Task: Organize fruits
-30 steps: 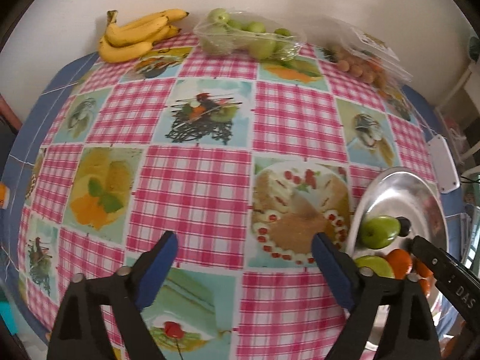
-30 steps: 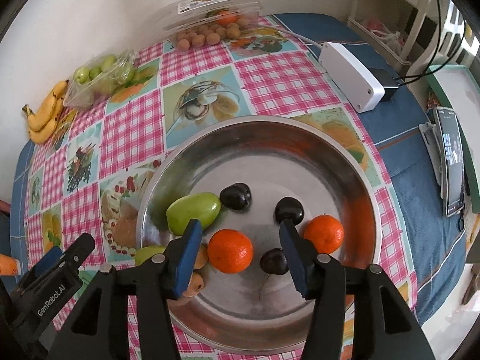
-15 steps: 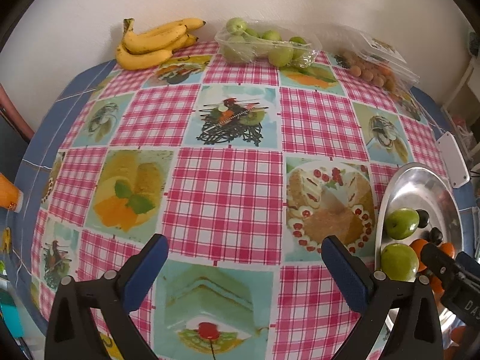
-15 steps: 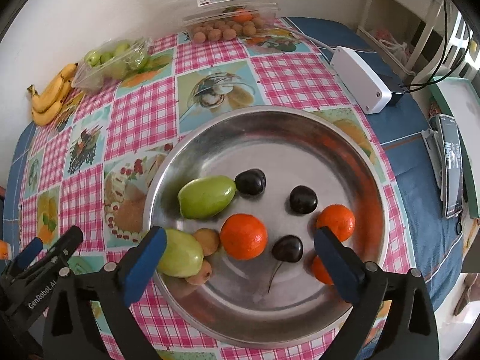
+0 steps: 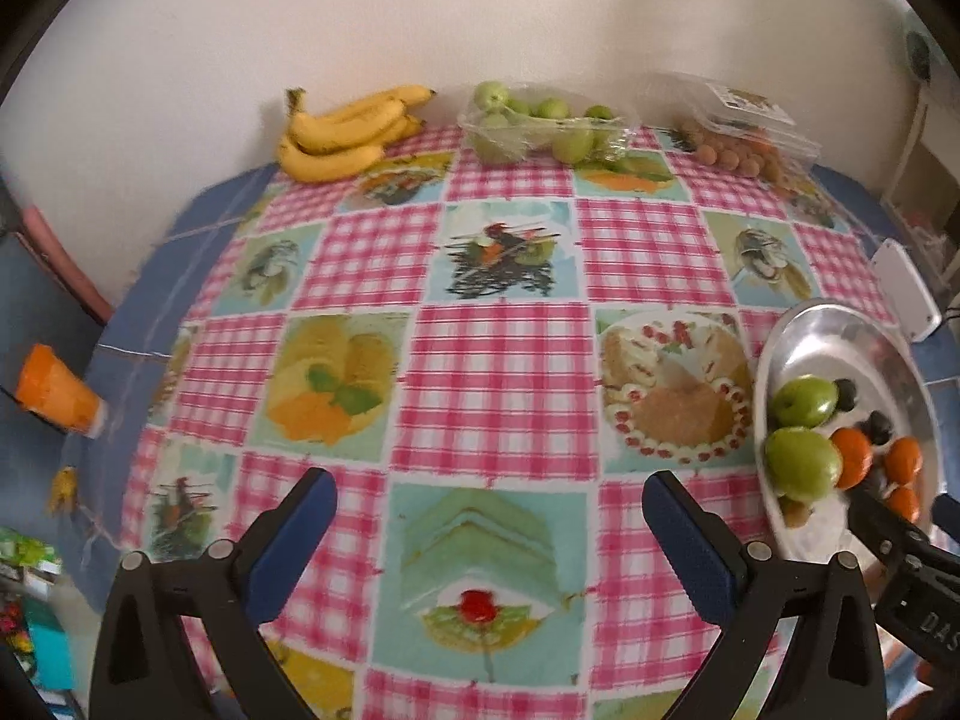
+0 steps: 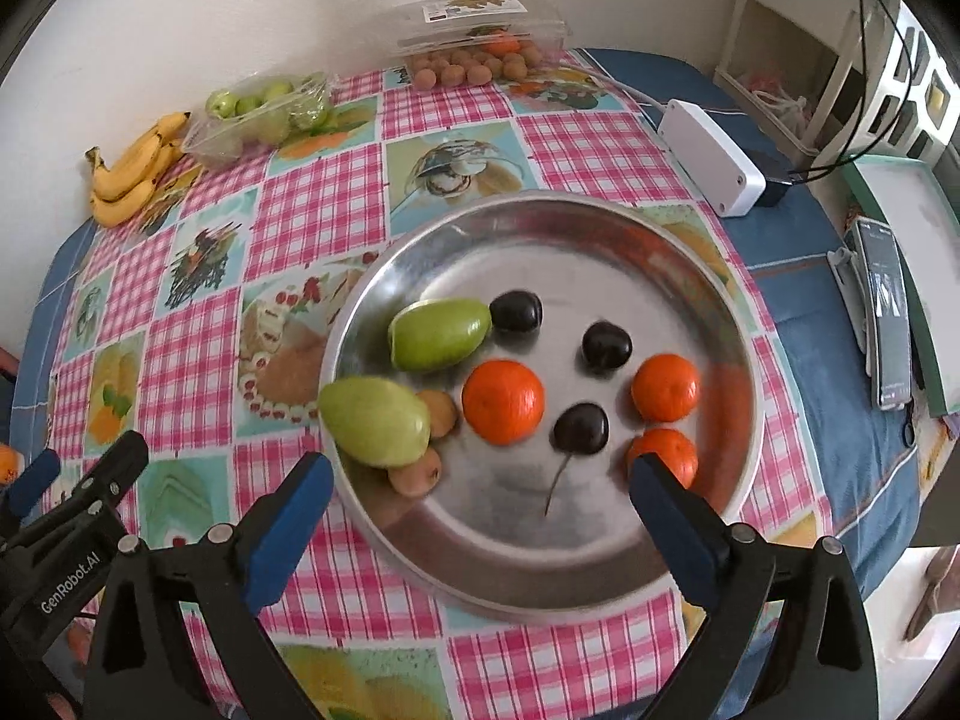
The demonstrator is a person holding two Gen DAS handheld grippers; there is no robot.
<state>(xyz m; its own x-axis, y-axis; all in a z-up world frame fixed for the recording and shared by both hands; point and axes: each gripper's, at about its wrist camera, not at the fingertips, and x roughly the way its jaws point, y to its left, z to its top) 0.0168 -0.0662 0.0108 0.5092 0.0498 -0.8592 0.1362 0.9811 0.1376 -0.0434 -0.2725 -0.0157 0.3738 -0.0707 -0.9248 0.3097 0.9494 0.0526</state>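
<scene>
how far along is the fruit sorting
Partway. Done: the metal tray holds two green fruits, three oranges, three dark cherries. In hand: nothing; left gripper and right gripper are open. Left: bananas, bagged green fruit, clear box.

Left tongs (image 5: 489, 531): two black plastic arms of angular, triangulated form, each ending in a dark blue pad (image 5: 303, 525). Silver round rivets sit at the arm joints, at 7 and 5 o'clock in the left wrist view.

Right tongs (image 6: 480, 513): same build, black arms, dark blue pads (image 6: 663, 501), silver rivets at the joints.

Markings: white lettering "GenRobot.AI" on the left unit's black body, at 8 o'clock in the right wrist view; partial white letters "DAS" on the right unit, at 4 o'clock in the left wrist view.
</scene>
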